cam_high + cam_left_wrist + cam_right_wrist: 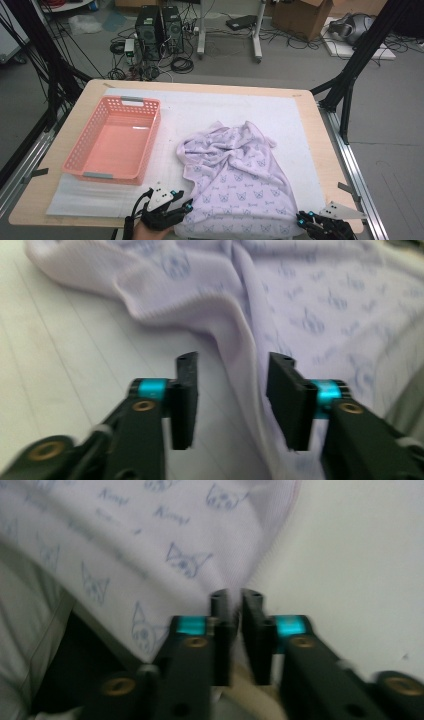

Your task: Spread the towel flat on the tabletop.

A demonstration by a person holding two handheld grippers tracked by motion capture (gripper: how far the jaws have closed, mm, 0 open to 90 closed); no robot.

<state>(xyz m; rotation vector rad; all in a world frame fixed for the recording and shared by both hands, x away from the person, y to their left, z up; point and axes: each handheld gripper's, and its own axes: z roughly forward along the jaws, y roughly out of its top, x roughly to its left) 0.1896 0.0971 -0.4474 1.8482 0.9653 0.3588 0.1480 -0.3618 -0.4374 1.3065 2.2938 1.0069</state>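
A crumpled lavender cloth [235,175] with a small cat print lies on the white mat [200,105], right of centre, and reaches the table's near edge. My left gripper [187,206] is at the cloth's near left corner. In the left gripper view it [233,360] is open, and a fold of the cloth's [310,305] edge runs down between the jaws. My right gripper [301,218] sits at the near right corner. In the right gripper view its jaws [236,596] are almost together, with the edge of the cloth [150,545] pinched between them.
An empty pink plastic basket [75,155] stands on the left half of the mat. The wooden table [312,130] has black frame legs at its far corners. Computers, cables and boxes lie on the floor beyond it.
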